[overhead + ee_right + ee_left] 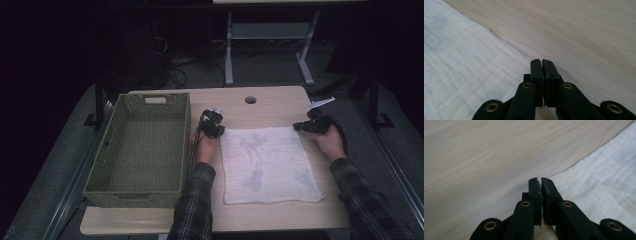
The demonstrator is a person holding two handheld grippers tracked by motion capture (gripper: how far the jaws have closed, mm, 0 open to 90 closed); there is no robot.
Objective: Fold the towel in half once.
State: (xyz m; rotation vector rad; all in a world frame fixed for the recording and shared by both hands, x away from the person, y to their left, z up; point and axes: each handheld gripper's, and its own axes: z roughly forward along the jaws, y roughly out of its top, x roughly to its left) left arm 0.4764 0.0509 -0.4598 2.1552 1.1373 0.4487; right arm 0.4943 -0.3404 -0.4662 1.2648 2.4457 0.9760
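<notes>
White cloth [267, 165]: spread flat on the wooden table [270, 102], right of centre, lightly creased, with faint grey marks across its middle.

Left gripper [216, 131]: at the cloth's far-left corner, about 10 o'clock from the cloth's middle. In the left gripper view the jaws [540, 185] are pressed together right at the cloth's edge [599, 177], with a few stray threads showing at the tips; whether a fold of fabric is pinched between them cannot be told for certain.

Right gripper [306, 127]: at the far-right corner, about 2 o'clock. In the right gripper view its jaws [541, 65] stand pressed together where cloth [466, 67] meets bare wood, with nothing visible between them.

Green woven basket [141, 150]: at 9 o'clock from the cloth, just beside the left forearm.

Sleeves: dark plaid, entering from 6 o'clock.
</notes>
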